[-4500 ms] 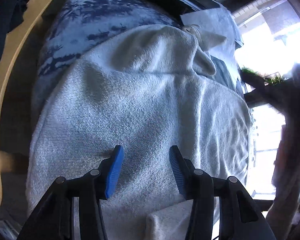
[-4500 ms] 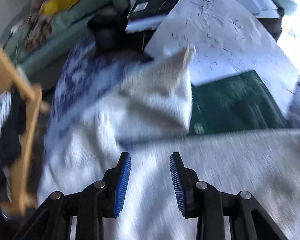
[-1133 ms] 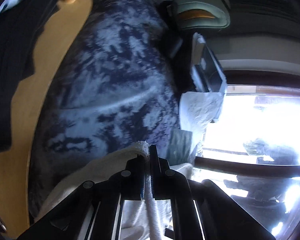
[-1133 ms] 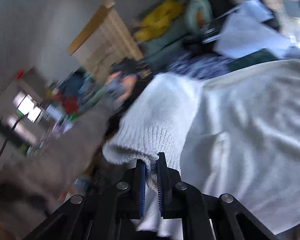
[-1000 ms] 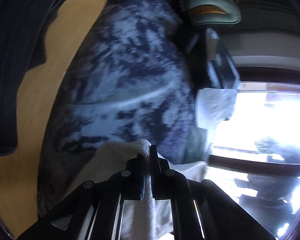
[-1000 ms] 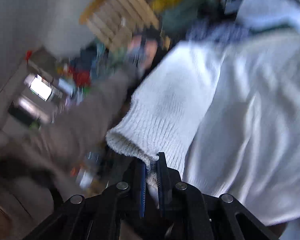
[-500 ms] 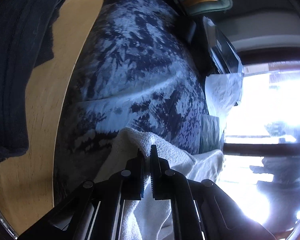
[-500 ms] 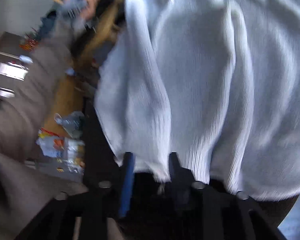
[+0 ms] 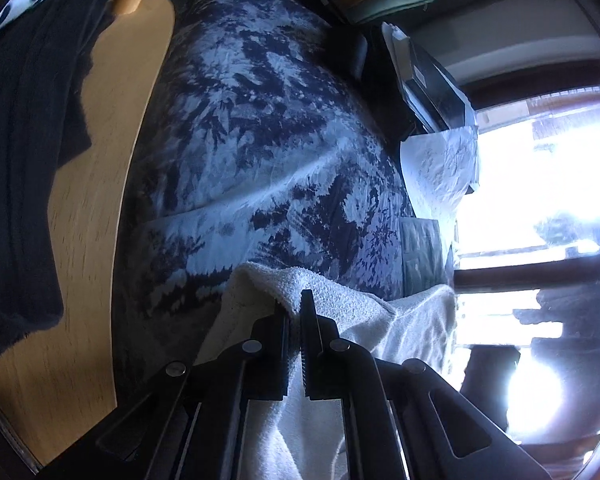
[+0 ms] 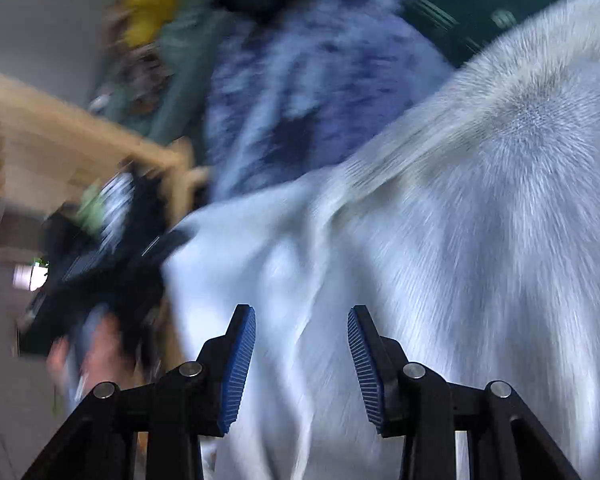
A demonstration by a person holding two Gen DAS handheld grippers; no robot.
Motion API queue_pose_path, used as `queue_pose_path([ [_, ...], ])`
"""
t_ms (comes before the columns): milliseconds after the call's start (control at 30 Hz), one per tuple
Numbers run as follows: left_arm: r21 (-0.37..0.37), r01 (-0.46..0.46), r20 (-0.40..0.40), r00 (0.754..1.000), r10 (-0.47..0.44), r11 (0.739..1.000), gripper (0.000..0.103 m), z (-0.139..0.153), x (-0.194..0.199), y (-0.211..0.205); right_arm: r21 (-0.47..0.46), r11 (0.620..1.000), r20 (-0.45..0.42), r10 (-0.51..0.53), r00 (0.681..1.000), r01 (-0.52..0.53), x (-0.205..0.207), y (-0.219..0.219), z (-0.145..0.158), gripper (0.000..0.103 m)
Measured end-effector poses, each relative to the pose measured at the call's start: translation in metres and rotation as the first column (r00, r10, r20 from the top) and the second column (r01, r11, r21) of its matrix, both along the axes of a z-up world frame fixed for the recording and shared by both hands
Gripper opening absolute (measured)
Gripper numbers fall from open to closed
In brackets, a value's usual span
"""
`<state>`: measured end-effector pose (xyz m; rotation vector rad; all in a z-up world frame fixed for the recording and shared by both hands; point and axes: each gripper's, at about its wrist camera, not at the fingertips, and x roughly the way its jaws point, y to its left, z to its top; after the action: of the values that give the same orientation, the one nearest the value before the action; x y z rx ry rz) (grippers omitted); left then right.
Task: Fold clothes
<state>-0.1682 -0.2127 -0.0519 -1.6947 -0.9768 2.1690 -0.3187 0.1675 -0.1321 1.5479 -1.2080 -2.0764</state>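
The left gripper (image 9: 294,312) stays clenched on the sweater (image 9: 380,320) edge to anchor the fold, while the right gripper (image 10: 302,344), fingers opening and empty, hovers over the knit.

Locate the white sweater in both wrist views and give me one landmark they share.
Left wrist: the white sweater sits bottom centre, a fold of it pinched in the shut left gripper.
Right wrist: the sweater fills the right and lower middle, blurred; it lies beyond the right gripper, whose jaws are opening and hold nothing.
Shared landmark: the blue tie-dye cloth, above the sweater in both views.
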Motion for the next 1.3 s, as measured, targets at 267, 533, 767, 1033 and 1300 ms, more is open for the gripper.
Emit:
queue_pose_path([
  [267, -0.009, 0.031, -0.008, 0.999, -0.031, 0.999, 0.004, -0.006, -0.007, -0.003, -0.009, 1.000, -0.065, 0.014, 0.998, -0.015, -0.027, -0.018, -0.004, 0.015],
  [533, -0.201, 0.032, -0.112, 0.992, -0.055, 0.979, 0.004, 0.007, -0.011, 0.011, 0.076, 0.995, -0.103, -0.061, 0.993, 0.069, -0.057, -0.013, 0.030, 0.005],
  [767, -0.281, 0.030, -0.057, 0.997, -0.047, 0.959, 0.004, -0.008, -0.027, 0.019, 0.101, 0.990, -0.008, -0.094, 0.996, 0.094, -0.087, -0.011, -0.004, 0.004],
  [1033, -0.375, 0.059, 0.024, 0.998, -0.054, 0.925, 0.004, -0.017, -0.043, 0.031, -0.130, 0.975, 0.093, -0.170, 0.981, 0.181, -0.087, 0.010, -0.033, 0.006],
  [1300, -0.356, 0.079, 0.118, 0.992, -0.039, 0.931, 0.011, -0.010, -0.045, 0.026, -0.258, 0.914, 0.091, -0.299, 0.950, 0.312, -0.040, 0.061, -0.014, 0.041],
])
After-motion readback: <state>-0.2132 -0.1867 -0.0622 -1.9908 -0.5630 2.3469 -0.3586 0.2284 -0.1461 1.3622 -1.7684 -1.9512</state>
